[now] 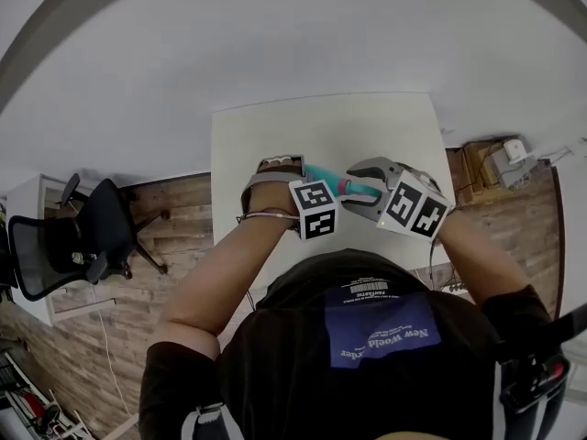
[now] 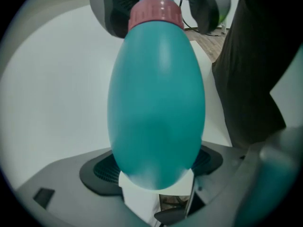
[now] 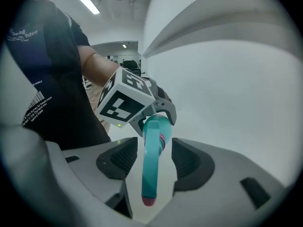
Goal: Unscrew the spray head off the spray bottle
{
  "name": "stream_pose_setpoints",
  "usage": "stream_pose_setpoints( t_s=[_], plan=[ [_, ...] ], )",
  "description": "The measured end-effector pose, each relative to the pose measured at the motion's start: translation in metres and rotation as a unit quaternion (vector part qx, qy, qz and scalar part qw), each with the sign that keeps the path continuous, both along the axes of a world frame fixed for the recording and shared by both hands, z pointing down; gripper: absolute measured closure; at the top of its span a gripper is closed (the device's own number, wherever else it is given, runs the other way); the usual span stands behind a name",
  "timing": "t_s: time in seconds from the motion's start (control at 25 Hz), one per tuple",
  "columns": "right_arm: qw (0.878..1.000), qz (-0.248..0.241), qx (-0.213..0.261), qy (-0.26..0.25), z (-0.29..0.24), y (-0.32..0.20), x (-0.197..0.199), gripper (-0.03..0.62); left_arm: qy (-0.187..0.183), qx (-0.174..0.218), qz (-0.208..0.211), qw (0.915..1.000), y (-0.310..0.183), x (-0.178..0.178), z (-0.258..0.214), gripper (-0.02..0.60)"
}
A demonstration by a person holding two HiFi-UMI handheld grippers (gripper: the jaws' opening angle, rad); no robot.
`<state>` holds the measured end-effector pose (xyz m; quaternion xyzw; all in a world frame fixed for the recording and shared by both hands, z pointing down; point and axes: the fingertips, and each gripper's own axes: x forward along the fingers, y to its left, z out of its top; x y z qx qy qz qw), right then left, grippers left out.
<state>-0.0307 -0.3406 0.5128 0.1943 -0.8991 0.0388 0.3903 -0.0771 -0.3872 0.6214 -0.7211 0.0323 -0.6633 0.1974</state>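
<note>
I hold a teal spray bottle [image 1: 332, 182] in the air above the white table [image 1: 367, 126], between both grippers. My left gripper [image 2: 154, 167] is shut on the bottle's rounded base, and the teal body [image 2: 156, 108] fills the left gripper view up to the pink collar [image 2: 155, 13]. My right gripper [image 3: 151, 157] stands open around the teal spray head [image 3: 151, 169], with a gap between it and each pad. The head's pink nozzle tip [image 3: 149, 201] points back toward the right gripper's camera. In the head view the left gripper [image 1: 292, 177] and right gripper [image 1: 362, 191] face each other.
A black office chair [image 1: 92, 232] stands on the wooden floor to the left of the table. Cardboard boxes [image 1: 491, 163] sit on the floor to its right. My dark-shirted torso is close behind both grippers.
</note>
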Motion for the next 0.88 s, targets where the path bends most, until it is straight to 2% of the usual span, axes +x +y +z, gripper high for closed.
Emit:
stream_pose_setpoints(
  t_s=[0.24,0.28,0.6,0.64,0.88],
  plan=[
    [1.0,-0.015,0.01,-0.008,-0.004,-0.001,-0.02,0.378,-0.004,0.011,-0.011,0.9999,0.005,-0.008,-0.013,0.156],
    [1.0,-0.017,0.015,-0.006,-0.005,0.0,-0.021,0.404,-0.004,0.011,-0.014,0.9998,0.006,-0.008,-0.014,0.155],
    [0.998,-0.007,0.051,0.02,-0.015,0.004,-0.017,0.426,-0.007,0.008,-0.028,0.9996,0.009,-0.017,-0.015,0.156],
    [0.998,-0.008,0.057,0.02,-0.015,0.004,-0.017,0.46,-0.007,0.007,-0.028,0.9995,0.009,-0.017,-0.014,0.155],
    [0.997,-0.016,0.067,0.019,-0.017,0.006,-0.014,0.467,-0.007,0.01,-0.027,0.9996,0.01,-0.012,-0.016,0.155]
  ],
)
